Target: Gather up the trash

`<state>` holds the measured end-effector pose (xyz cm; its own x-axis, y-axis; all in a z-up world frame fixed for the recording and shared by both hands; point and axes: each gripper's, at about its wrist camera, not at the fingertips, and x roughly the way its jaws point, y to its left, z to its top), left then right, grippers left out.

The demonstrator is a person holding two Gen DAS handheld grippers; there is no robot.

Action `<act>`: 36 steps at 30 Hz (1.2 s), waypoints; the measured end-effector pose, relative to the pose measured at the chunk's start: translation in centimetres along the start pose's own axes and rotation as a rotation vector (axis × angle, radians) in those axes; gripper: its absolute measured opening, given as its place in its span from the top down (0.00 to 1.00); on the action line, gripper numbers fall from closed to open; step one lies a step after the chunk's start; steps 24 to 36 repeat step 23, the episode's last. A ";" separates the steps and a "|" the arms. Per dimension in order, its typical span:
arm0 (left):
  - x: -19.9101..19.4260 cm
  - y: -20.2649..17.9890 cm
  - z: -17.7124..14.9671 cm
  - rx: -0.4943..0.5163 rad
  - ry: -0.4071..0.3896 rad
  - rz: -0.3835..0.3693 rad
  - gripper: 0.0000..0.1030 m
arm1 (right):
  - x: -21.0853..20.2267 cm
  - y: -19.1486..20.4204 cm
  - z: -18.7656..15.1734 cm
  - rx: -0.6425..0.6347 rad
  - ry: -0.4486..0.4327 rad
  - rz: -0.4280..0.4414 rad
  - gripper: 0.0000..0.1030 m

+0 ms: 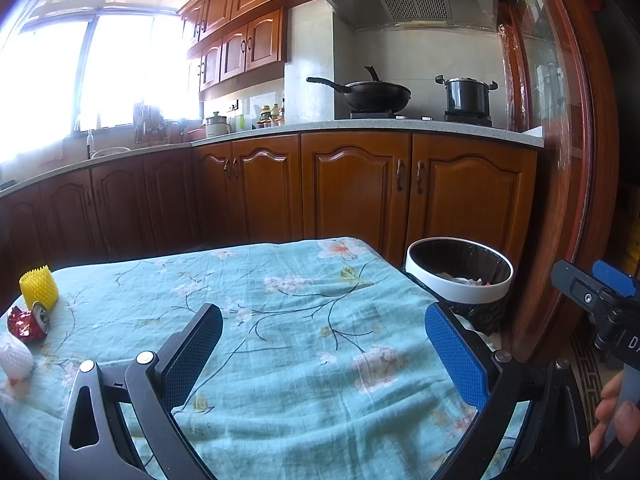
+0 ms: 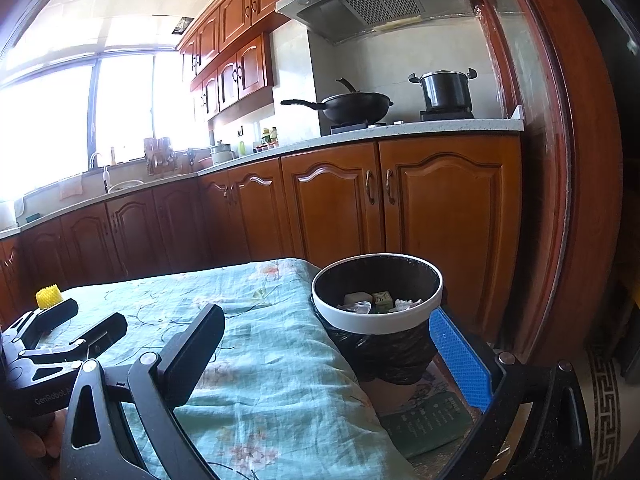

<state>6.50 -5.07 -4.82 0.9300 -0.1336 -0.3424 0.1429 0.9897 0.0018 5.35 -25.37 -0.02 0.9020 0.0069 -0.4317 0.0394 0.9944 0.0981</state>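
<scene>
A white-rimmed trash bin point(image 1: 460, 270) with a black liner stands beside the table's right edge; it also shows in the right wrist view point(image 2: 378, 296) with several scraps inside. On the table's left end lie a yellow foam net point(image 1: 39, 286), a crushed red can point(image 1: 30, 320) and a white foam net point(image 1: 14, 356). My left gripper point(image 1: 324, 344) is open and empty above the floral cloth. My right gripper point(image 2: 326, 348) is open and empty, straddling the table edge just before the bin. The yellow net point(image 2: 49, 296) shows far left behind my left gripper point(image 2: 96, 320).
A table under a turquoise floral cloth point(image 1: 288, 312) fills the foreground. Wooden cabinets point(image 1: 352, 184) and a counter with a wok point(image 1: 376, 94) and pot point(image 1: 466, 96) run behind. A red door frame point(image 1: 560, 160) stands right of the bin. A green booklet point(image 2: 428, 420) lies below the bin.
</scene>
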 end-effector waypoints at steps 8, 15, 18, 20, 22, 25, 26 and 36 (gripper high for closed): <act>0.1 0.0 0.0 -0.007 0.005 -0.001 0.01 | 0.2 0.0 -0.1 0.006 0.008 0.003 0.00; 0.4 0.0 0.0 -0.006 0.008 -0.007 0.01 | 0.3 0.0 -0.1 0.008 0.011 0.005 0.00; 0.4 0.1 0.0 -0.008 0.009 -0.010 0.01 | 0.5 -0.1 -0.1 0.009 0.013 0.006 0.00; 0.4 0.1 0.0 -0.008 0.008 -0.010 0.01 | 0.6 0.0 -0.2 0.009 0.015 0.008 0.00; 0.4 0.1 0.1 -0.011 0.009 -0.012 0.01 | 0.6 0.0 -0.2 0.010 0.017 0.008 0.00; 0.4 0.2 0.1 -0.013 0.010 -0.014 0.01 | 0.7 0.0 -0.2 0.011 0.019 0.008 0.00; 0.4 0.2 0.1 -0.013 0.010 -0.014 0.01 | 0.7 0.0 -0.2 0.011 0.019 0.008 0.00; 0.4 0.2 0.1 -0.013 0.010 -0.014 0.01 | 0.7 0.0 -0.2 0.011 0.019 0.008 0.00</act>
